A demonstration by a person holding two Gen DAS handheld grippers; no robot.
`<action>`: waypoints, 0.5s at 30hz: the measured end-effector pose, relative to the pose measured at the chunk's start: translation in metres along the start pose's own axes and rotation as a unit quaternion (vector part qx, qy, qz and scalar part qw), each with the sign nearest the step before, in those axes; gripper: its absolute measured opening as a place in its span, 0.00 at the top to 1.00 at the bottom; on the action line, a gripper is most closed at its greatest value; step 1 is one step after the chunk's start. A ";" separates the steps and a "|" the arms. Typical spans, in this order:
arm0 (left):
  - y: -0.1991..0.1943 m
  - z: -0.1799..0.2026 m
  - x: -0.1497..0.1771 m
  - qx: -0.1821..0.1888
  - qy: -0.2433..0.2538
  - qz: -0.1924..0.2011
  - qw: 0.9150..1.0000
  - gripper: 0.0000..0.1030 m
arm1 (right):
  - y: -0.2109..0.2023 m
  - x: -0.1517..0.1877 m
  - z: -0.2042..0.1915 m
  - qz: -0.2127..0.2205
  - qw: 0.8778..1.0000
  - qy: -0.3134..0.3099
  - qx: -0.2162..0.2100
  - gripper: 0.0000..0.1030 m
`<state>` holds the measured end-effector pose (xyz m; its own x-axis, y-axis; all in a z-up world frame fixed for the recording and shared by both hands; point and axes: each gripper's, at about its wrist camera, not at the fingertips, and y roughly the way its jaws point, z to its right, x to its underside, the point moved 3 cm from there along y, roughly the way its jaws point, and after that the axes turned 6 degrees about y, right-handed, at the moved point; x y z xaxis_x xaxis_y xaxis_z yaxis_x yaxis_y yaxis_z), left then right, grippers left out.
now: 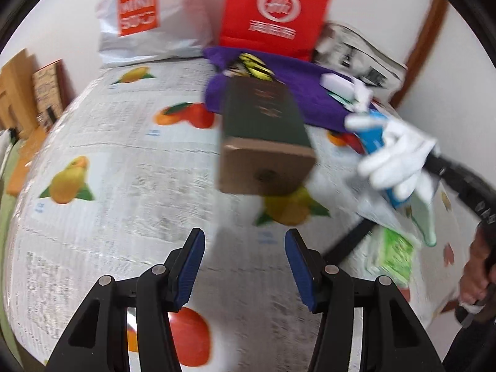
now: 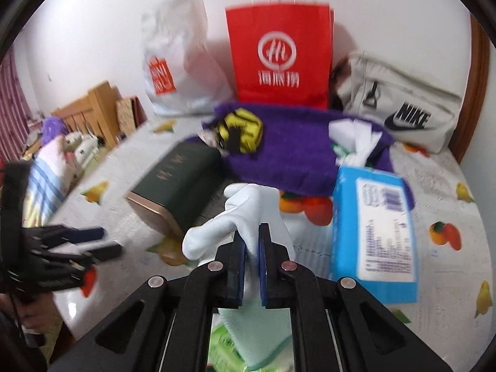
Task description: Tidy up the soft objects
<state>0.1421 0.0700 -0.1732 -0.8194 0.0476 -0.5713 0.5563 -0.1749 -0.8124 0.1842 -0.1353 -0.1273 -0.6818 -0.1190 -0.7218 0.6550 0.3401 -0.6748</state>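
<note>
Pick-up step: right tool (image 2: 252,232) clamped on white glove (image 2: 248,214); left tool (image 1: 245,241) open, empty. Next, judged: carry glove to a bag (image 2: 280,59)

Surface: table (image 2: 440,186) under a fruit-printed cloth
Back row: white plastic bag (image 2: 179,62), red paper bag (image 2: 279,52), grey Nike bag (image 2: 400,102), all by the wall
Middle: purple towel (image 2: 294,152), dark green box (image 2: 183,179) lying on its side
Right: blue tissue pack (image 2: 375,232)
Near edge: green packet (image 1: 393,251)
</note>
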 end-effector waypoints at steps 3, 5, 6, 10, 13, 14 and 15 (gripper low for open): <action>0.004 0.019 0.004 0.016 0.022 -0.005 1.000 0.50 | -0.032 0.005 0.002 0.024 1.000 -0.006 0.001 0.93; 0.008 0.031 0.008 0.029 0.038 -0.009 0.999 0.50 | -0.051 0.012 0.007 0.034 0.999 -0.007 0.006 0.93; 0.012 0.040 0.010 0.035 0.049 -0.013 0.998 0.50 | -0.059 0.017 0.011 0.036 0.999 -0.005 0.010 0.93; 0.023 0.063 0.018 0.048 0.083 -0.030 0.995 0.50 | -0.089 0.043 0.029 0.042 0.999 0.004 0.026 0.93; 0.029 0.075 0.018 0.042 0.114 -0.027 0.992 0.43 | -0.099 0.062 0.043 0.041 0.998 0.006 0.039 0.93; 0.030 0.079 0.017 0.040 0.125 -0.027 0.991 0.43 | -0.099 0.068 0.050 0.036 0.998 0.009 0.045 0.93; 0.032 0.084 0.016 0.042 0.136 -0.027 0.989 0.43 | -0.098 0.073 0.055 0.031 0.998 0.012 0.052 0.93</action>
<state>0.1347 -0.0169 -0.1983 -0.7736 0.3208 -0.5465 0.4898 -0.2444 -0.8369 0.0880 -0.2292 -0.1223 -0.6460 -0.0776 -0.7594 0.7257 0.2464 -0.6424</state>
